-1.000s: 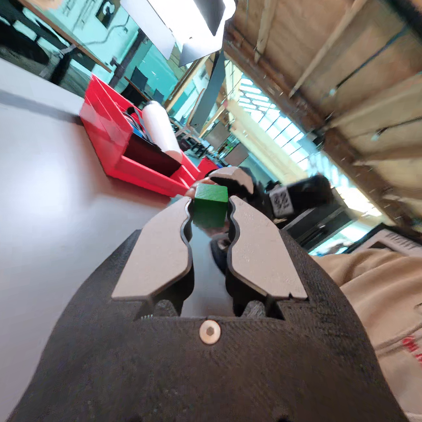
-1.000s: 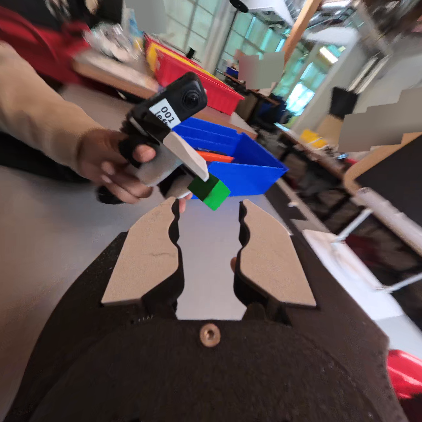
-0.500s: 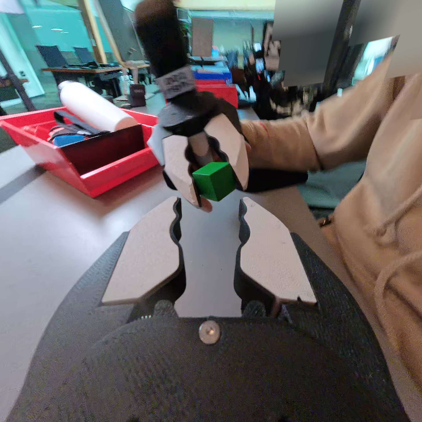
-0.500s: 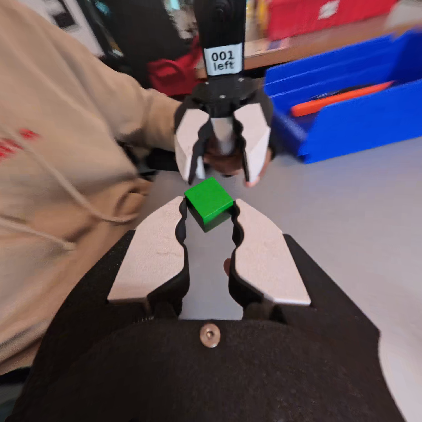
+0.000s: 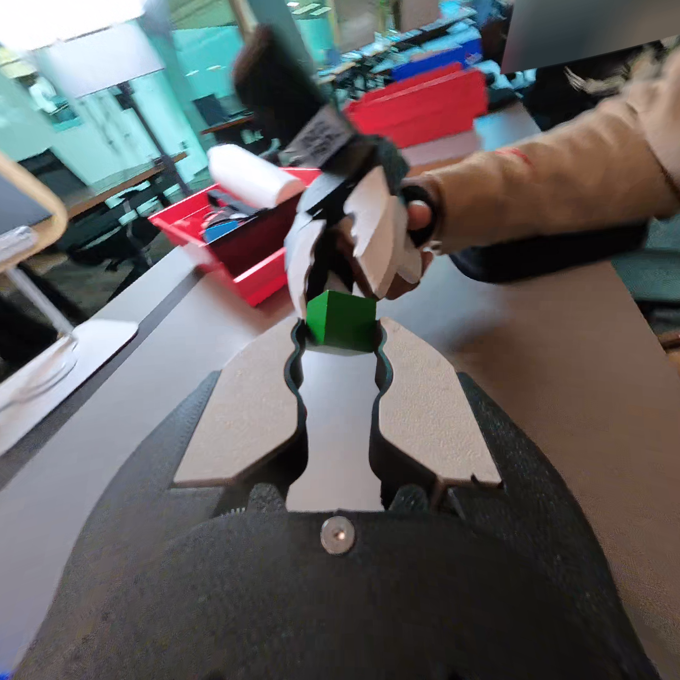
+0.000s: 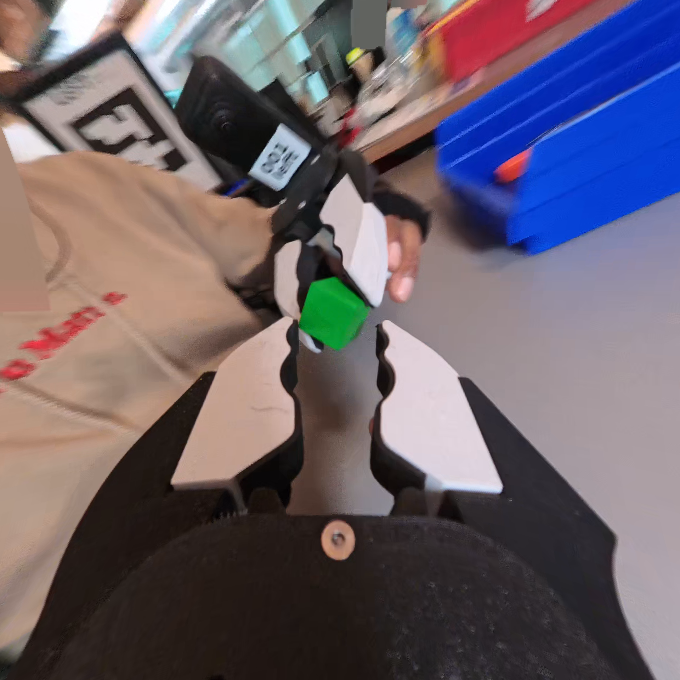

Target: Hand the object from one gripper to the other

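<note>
cube (image 5: 340,322), green, sits clamped between the fingertips of the left gripper (image 5: 340,325); in the left wrist view both wavy inner edges of its grey fingers (image 5: 254,408) press against the block's side faces, and the block is held up off the grey table (image 5: 515,368). the right gripper (image 5: 340,290) faces it from the far side, tilted, with its own pale finger tips just above and beside the block's top; whether those tips touch the block cannot be told through the blur. a hand (image 5: 415,228) in a tan sleeve (image 5: 552,191) grips that tool's handle.

in the right wrist view the picture agrees: the green cube (image 6: 333,312) is pinched at the tips of the left gripper (image 6: 331,305), which points toward the camera with a white label on its black body. the right gripper (image 6: 335,327) in the foreground has its fingers (image 6: 430,401) spread apart, with a gap wider than the block, and the block lies just past the tips, nearer the finger on the left of the frame and not between them. a fingertip of the holding hand (image 6: 403,254) shows beside the left tool.

around them: a red bin (image 5: 254,257) on the table holds a white cylinder (image 5: 254,178) and some dark and blue items; a second red bin (image 5: 419,106) stands farther back. in the right wrist view a blue bin (image 6: 588,158) with an orange item inside stands on the table to the right, and a tan sweatshirt (image 6: 110,294) with red print fills the left side. both views are blurred.
</note>
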`<state>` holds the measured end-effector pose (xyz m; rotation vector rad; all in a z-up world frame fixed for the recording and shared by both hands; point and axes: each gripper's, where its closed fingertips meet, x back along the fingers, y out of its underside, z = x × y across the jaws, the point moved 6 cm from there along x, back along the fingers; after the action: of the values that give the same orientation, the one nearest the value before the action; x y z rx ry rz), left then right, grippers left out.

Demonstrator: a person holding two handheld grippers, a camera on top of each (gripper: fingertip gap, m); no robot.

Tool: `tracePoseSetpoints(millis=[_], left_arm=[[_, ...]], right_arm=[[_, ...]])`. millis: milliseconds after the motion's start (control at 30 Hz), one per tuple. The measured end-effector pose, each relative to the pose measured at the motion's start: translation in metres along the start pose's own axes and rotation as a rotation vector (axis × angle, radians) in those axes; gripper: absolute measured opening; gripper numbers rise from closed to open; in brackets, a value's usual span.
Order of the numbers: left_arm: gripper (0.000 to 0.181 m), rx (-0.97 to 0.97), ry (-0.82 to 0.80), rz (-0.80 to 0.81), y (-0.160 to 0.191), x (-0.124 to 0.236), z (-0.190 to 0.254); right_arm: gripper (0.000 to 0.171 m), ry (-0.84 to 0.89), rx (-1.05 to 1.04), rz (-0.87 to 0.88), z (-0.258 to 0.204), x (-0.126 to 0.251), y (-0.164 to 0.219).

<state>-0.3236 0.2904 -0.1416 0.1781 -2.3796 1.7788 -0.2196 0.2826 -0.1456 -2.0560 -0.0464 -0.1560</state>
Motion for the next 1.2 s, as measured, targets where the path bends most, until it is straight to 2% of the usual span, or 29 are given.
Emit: tracePoseSetpoints(millis=[67, 133, 267, 333, 367, 433, 567, 700, 767, 833, 933, 1000, 1067, 1200], left_arm=[[0.036, 0.071, -0.099, -0.001, 0.003, 0.002, -0.015], [0.036, 0.034, -0.191, -0.037, 0.007, 0.003, -0.022], [0.037, -0.045, -0.248, -0.081, 0.010, -0.004, -0.015], [0.038, -0.088, -0.260, -0.076, 0.007, -0.006, -0.010], [0.039, -0.105, -0.259, -0.070, 0.006, -0.006, -0.009], [0.043, -0.090, -0.170, 0.001, 0.000, -0.003, -0.005], [0.047, 0.013, 0.095, 0.178, -0.016, 0.010, 0.006], [0.047, 0.013, 0.301, 0.160, -0.015, 0.009, 0.027], [0.033, -0.025, 0.406, 0.111, -0.012, 0.008, 0.042], [0.029, -0.056, 0.416, 0.061, -0.009, 0.006, 0.047], [0.028, 0.022, 0.239, 0.047, -0.010, 0.005, 0.024], [0.028, 0.184, 0.123, 0.082, -0.009, 0.008, -0.001], [0.028, 0.415, 0.074, 0.123, -0.005, 0.011, -0.021], [0.028, 0.841, 0.101, 0.192, 0.010, 0.008, -0.037]], right_arm=[[0.040, 0.183, 0.130, 0.067, 0.005, 0.014, -0.011], [0.042, 0.266, 0.170, 0.065, 0.003, 0.015, -0.015], [0.043, 0.368, 0.139, 0.064, 0.005, -0.005, -0.013], [0.034, 0.402, 0.077, 0.049, 0.011, -0.009, -0.010], [0.028, 0.370, 0.066, 0.058, 0.009, -0.009, -0.010], [0.028, 0.293, 0.031, 0.059, 0.004, -0.005, -0.013], [0.027, -0.104, -0.112, 0.058, -0.018, 0.008, -0.014], [0.028, -0.369, -0.166, -0.116, -0.032, -0.002, 0.013], [0.028, -0.417, -0.184, -0.181, -0.034, -0.013, 0.024], [0.028, -0.426, -0.212, -0.192, -0.032, -0.019, 0.027], [0.031, -0.281, -0.166, -0.066, -0.018, -0.010, 0.012], [0.035, -0.035, -0.059, 0.110, -0.002, 0.005, -0.009], [0.038, 0.168, 0.136, 0.220, 0.002, 0.022, -0.023], [0.048, 0.488, 0.592, 0.091, -0.002, 0.016, -0.018]])
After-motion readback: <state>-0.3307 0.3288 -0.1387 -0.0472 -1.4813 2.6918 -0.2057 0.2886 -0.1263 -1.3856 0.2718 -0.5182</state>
